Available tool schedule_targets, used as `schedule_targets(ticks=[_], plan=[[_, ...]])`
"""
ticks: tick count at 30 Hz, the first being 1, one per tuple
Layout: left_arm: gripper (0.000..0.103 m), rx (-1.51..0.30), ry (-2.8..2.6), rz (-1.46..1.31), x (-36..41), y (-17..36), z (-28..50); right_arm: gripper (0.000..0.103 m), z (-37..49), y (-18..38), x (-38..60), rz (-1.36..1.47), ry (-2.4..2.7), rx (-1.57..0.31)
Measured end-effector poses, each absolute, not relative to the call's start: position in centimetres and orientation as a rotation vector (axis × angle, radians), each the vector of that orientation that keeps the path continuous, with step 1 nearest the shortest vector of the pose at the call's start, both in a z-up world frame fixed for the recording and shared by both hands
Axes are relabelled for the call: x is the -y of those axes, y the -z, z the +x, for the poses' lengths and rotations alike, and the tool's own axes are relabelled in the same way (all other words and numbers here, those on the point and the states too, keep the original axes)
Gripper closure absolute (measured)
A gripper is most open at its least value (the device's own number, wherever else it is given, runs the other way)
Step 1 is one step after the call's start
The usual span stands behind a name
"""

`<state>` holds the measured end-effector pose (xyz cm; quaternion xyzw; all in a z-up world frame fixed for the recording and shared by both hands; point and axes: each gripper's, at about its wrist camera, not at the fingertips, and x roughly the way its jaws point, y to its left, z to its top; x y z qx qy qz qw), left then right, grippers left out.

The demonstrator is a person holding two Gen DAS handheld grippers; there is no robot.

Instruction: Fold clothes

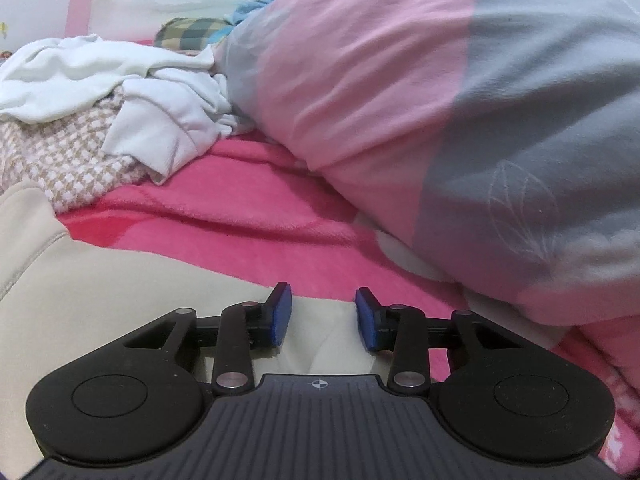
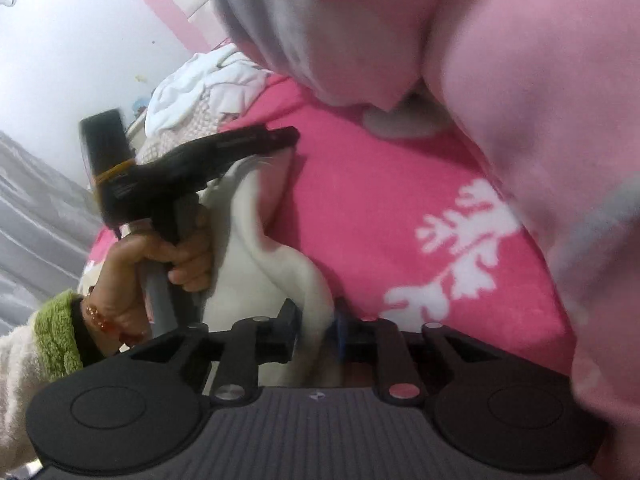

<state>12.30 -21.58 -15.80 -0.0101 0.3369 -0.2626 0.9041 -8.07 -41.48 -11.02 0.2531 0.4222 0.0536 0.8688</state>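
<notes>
Cream garment (image 1: 120,288) lies at the near edge of the pink bed (image 1: 248,216). Left gripper (image 1: 323,316) hovers over it, jaws partly open, empty. Right gripper (image 2: 316,332) pinches a raised fold. Best to get both grips on matching edges, then lift evenly. No containers in view.

Black left gripper (image 1: 323,316) with blue pads; fluffy cream sleeve (image 2: 24,356), green cuff (image 2: 58,332), beaded bracelet (image 2: 98,318)
</notes>
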Motion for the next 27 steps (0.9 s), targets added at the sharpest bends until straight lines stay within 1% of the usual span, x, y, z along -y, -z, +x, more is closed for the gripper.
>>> schedule_targets(ticks=[1,2,7,8,9,11,12,13,15,18,19,23,25,27], plan=[[0.066,-0.695,0.542,-0.020,21.6,15.8,12.3,0.068,-8.5,10.2,40.8,0.451,-0.099,-0.853],[0.066,-0.696,0.543,-0.023,21.6,15.8,12.3,0.065,-9.0,9.4,40.2,0.373,-0.090,-0.818],[0.066,-0.700,0.553,-0.038,21.3,15.7,12.2,0.064,-10.5,6.8,37.9,0.067,-0.110,-0.639],[0.066,-0.700,0.555,-0.041,21.3,15.7,12.2,0.065,-10.4,6.7,37.5,0.031,-0.138,-0.617],[0.066,-0.701,0.556,-0.044,21.3,15.7,12.2,0.071,-10.1,6.7,37.1,0.003,-0.174,-0.603],[0.066,-0.703,0.560,-0.049,21.2,15.6,12.2,0.090,-9.5,7.8,36.4,-0.038,-0.201,-0.652],[0.065,-0.703,0.562,-0.052,21.1,15.6,12.2,0.093,-8.9,8.9,36.3,-0.053,-0.181,-0.701],[0.065,-0.704,0.564,-0.055,21.1,15.6,12.2,0.093,-8.3,10.2,36.8,-0.040,-0.155,-0.741],[0.065,-0.715,0.580,-0.094,20.5,15.2,12.5,0.092,-8.0,10.6,37.5,0.003,-0.142,-0.743],[0.063,-0.712,0.598,-0.171,18.6,13.4,12.8,0.092,-8.4,8.9,36.6,-0.064,-0.128,-0.708],[0.058,-0.696,0.585,-0.177,17.8,12.5,12.6,0.092,-8.5,8.1,36.2,-0.089,-0.125,-0.685],[0.057,-0.687,0.547,-0.226,13.9,9.7,11.9,0.092,-8.8,5.2,34.8,-0.145,-0.142,-0.583],[0.057,-0.705,0.530,-0.262,11.8,8.8,11.3,0.092,-8.4,4.8,34.0,-0.154,-0.188,-0.559],[0.057,-0.743,0.515,-0.292,10.1,8.7,10.2,0.092,-6.9,5.7,32.7,-0.167,-0.238,-0.562]])
